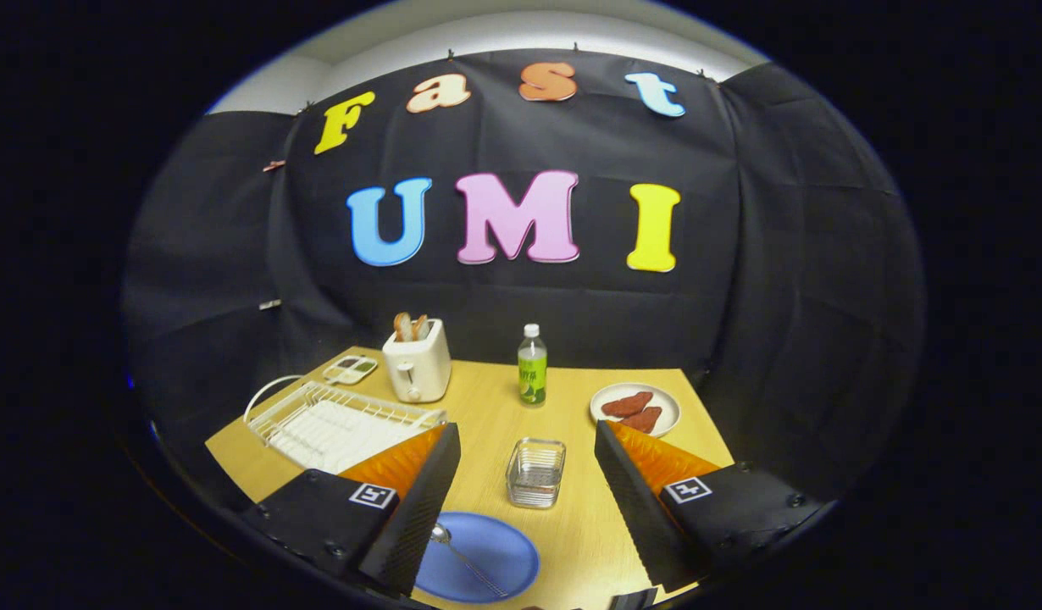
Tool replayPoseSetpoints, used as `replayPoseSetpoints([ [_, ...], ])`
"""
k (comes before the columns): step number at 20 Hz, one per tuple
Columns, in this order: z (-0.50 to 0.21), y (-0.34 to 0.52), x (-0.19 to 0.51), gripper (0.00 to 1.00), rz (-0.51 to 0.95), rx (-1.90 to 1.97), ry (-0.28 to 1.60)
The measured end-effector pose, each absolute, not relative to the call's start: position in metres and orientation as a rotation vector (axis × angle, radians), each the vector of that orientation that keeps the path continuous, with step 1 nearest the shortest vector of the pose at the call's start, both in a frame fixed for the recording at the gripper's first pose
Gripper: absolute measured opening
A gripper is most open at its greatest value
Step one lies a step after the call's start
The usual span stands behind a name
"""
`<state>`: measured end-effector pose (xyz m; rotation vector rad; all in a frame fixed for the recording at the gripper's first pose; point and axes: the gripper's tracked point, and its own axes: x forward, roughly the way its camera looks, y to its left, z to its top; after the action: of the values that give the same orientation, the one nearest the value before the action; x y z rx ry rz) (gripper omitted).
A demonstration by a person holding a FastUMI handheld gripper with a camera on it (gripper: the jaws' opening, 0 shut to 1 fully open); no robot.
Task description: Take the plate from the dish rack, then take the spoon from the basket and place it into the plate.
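Spoon (463,555) lies in the blue plate (496,563), bowl end close to our left finger, handle running out toward the plate's middle. The plate sits flat on the wooden table (572,525), low between the fingers and partly tucked under the left one.

Our claw (528,500) stands wide open, fingers well apart, nothing held between them. We see neither finger touching the spoon; whether the left one touches the plate we cannot tell.

Just ahead of the fingers, in the gap between them, stands a small wire basket (535,472), upright.

Beyond the left finger we note the white dish rack (335,424) at the table's left side. Behind it lies a small tray (350,369) with compartments, contents too small to make out. Beside that stands a white toaster (417,364) with bread slices poking out of its top.

Near the table's middle, past the basket, stands a bottle (532,366) with a green label and white cap, upright. Beyond the right finger sits a white plate (635,408) bearing two reddish-brown pieces of food.
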<state>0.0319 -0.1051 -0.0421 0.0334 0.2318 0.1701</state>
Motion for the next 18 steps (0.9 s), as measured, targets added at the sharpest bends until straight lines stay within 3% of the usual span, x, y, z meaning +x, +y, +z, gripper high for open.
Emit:
replayPoseSetpoints([
  [6,0.015,-0.103,0.021,0.98,0.041,0.057,0.108],
  [18,0.019,-0.069,-0.009,0.98,-0.011,0.098,0.082],
])
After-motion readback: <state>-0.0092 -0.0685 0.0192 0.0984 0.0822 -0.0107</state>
